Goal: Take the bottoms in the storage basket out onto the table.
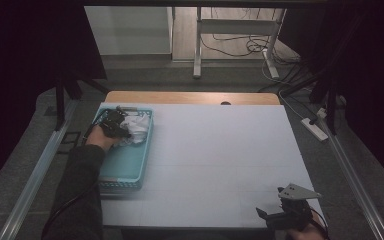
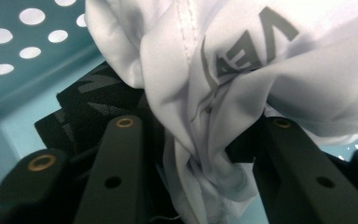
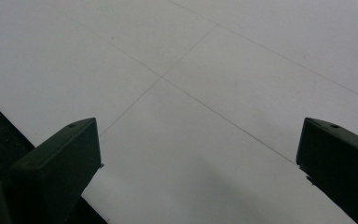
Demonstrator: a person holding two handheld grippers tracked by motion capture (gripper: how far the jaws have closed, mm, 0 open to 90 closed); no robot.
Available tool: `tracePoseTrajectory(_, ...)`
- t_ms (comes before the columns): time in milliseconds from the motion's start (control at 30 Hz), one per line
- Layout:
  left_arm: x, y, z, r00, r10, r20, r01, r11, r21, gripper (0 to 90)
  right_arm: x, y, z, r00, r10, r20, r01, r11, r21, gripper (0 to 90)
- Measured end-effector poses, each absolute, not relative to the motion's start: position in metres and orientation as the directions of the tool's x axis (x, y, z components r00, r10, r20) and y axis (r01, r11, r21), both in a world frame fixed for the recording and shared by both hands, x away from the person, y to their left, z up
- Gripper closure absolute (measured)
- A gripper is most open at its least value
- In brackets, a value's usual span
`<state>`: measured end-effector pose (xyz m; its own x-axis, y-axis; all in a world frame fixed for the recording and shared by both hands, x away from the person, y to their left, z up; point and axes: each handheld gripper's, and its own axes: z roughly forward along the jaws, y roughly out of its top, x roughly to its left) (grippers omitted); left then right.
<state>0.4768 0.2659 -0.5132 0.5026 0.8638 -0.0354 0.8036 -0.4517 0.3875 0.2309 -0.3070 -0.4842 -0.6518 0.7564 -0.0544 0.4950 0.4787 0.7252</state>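
Note:
A crumpled white cloth with grey lettering lies at the far end of a teal perforated basket on the table's left side. My left gripper reaches into that basket. In the left gripper view its jaws are shut on a bunched fold of the white cloth. A black patterned fabric lies under and behind the cloth, against the basket wall. My right gripper hovers at the table's front right corner. Its jaws stand wide open with nothing between them.
The white table top stretches between basket and right gripper, with a wooden strip at its far edge. Dark frame legs and cables stand on the floor beyond. The table's front edge runs just under the right gripper.

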Motion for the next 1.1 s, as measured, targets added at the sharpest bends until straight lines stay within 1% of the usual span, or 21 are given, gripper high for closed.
tracePoseTrajectory(200,0.477,0.266,-0.511,0.497,0.867,-0.040,0.811,-0.447,0.378,72.3,0.231,-0.307,-0.484,-0.651,0.757,-0.054,0.495,0.477,0.726,0.0)
tracePoseTrajectory(300,0.476,0.265,-0.508,0.497,0.867,-0.039,0.811,-0.448,0.375,73.8,0.231,-0.307,-0.484,-0.651,0.758,-0.053,0.495,0.476,0.726,0.0)
tracePoseTrajectory(767,0.460,0.271,-0.481,0.490,0.868,-0.077,0.810,-0.420,0.409,74.8,0.231,-0.307,-0.484,-0.649,0.759,-0.052,0.498,0.476,0.725,0.0)
tracePoseTrajectory(1100,0.449,0.274,-0.457,0.499,0.862,-0.087,0.788,-0.411,0.458,74.8,0.231,-0.307,-0.484,-0.648,0.760,-0.053,0.498,0.475,0.725,0.0)
